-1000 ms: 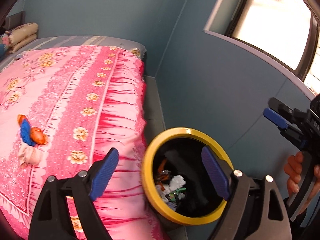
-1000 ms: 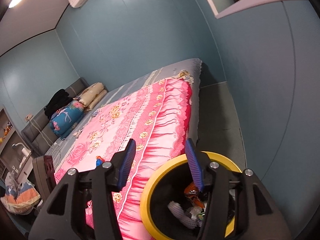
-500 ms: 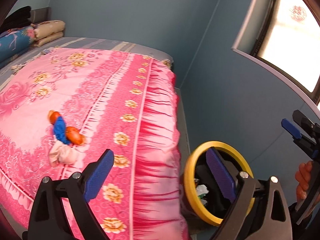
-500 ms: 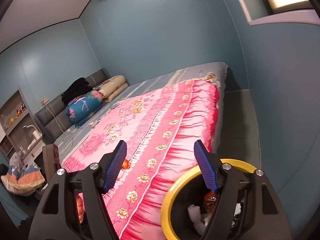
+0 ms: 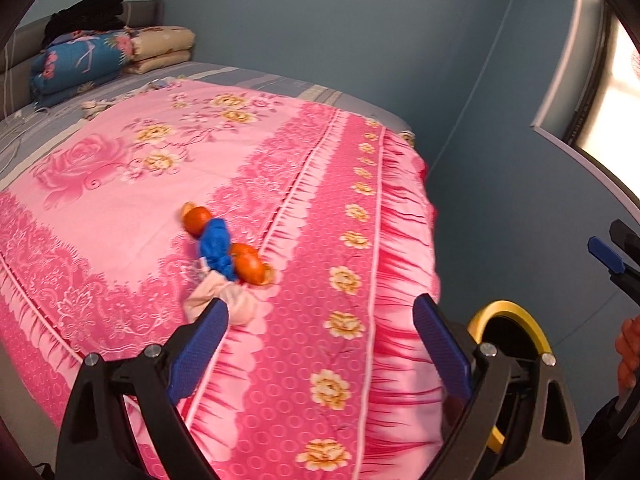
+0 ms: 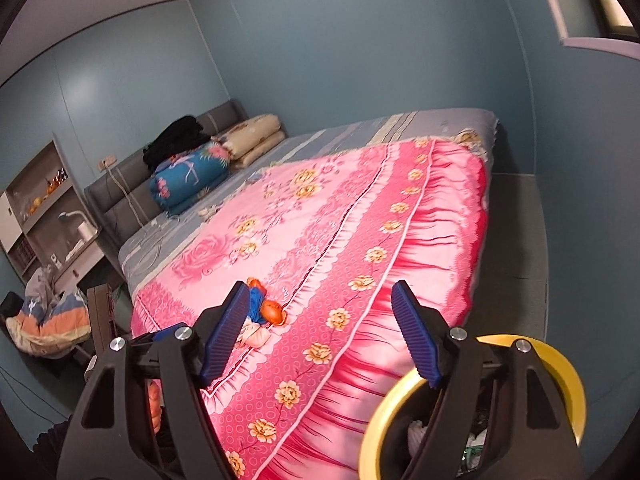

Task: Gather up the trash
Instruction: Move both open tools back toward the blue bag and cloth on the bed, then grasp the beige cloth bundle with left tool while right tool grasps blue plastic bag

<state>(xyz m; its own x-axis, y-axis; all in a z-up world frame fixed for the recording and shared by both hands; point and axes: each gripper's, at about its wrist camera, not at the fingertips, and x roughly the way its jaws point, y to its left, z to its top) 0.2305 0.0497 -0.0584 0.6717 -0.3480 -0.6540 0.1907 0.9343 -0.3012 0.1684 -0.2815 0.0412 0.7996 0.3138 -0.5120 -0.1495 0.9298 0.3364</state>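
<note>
We hold the left tool (image 5: 320, 340) over the pink bedspread (image 5: 132, 184), its jaws wide apart with nothing between them. The trash (image 5: 224, 256), a small heap of orange peel, a blue wrapper and a pale tissue, lies on the bedspread at about eleven o'clock from that tool. At four o'clock stands the yellow-rimmed bin (image 5: 516, 312) beside the bed. Our right tool (image 6: 320, 336) has just been opening wider and holds nothing; the bin (image 6: 560, 364) sits below it at five o'clock.
</note>
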